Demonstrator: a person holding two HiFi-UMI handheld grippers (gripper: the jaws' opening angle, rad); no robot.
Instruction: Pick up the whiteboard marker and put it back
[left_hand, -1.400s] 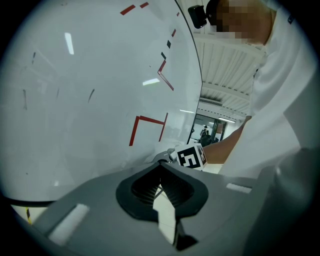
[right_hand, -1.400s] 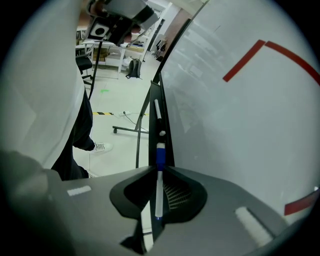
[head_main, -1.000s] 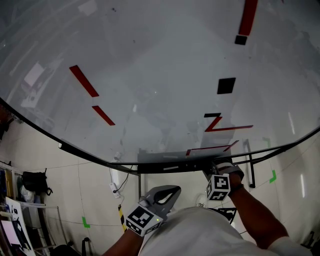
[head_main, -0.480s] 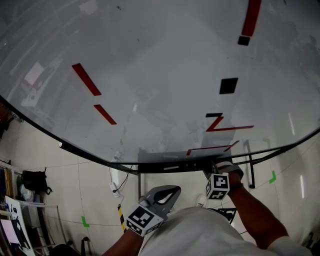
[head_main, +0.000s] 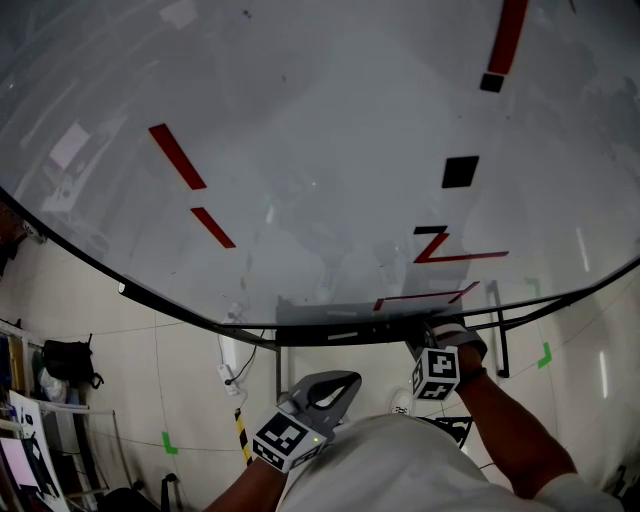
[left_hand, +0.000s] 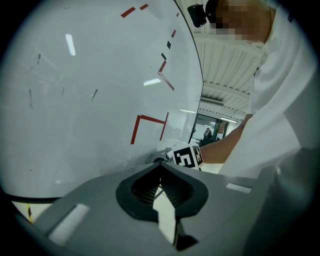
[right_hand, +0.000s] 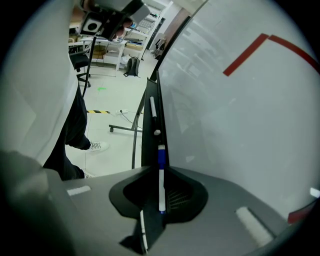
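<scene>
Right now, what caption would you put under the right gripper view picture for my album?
Right claw gripping a blue-capped marker beside the whiteboard.

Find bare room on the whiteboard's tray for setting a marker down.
Near the right claw the tray is crowded: blue-capped marker, a small white piece, a white pen. The tray looks bare beyond that pen, toward the far end.

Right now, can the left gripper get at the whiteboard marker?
Probably not. The whiteboard marker sits between the right gripper's jaws at the tray, so that gripper covers it. The left gripper hangs back by the person's torso, short of the whiteboard.
</scene>
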